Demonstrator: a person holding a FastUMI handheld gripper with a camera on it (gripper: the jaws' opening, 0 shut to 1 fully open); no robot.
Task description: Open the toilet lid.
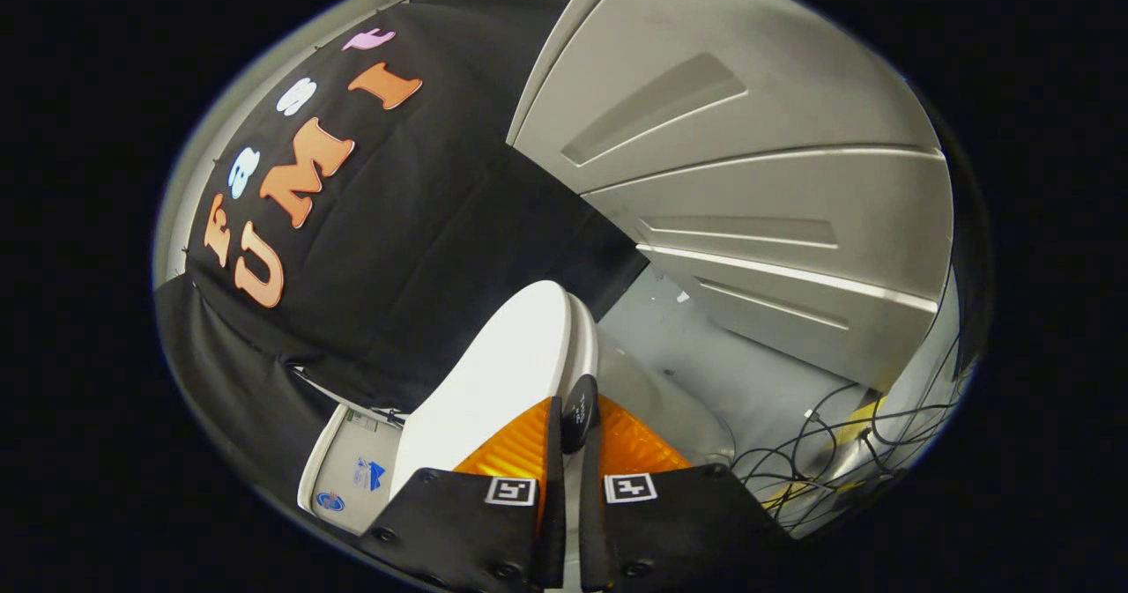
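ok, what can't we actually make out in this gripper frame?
- Toilet bowl: hidden in the gripper view behind the raised toilet lid and the gripper.
- Lid edge at the grip: covered by the fingers, which sit nearly closed on it; contact on both sides looks likely but isn't fully visible.
- Stickers on the tank: too small to read.
- Cables on the floor: ends cut off by the view's edge.

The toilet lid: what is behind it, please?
Behind the raised toilet lid, which the gripper is pinching at its edge, are the white cistern and the black cloth wall. The lid covers the cistern's middle.
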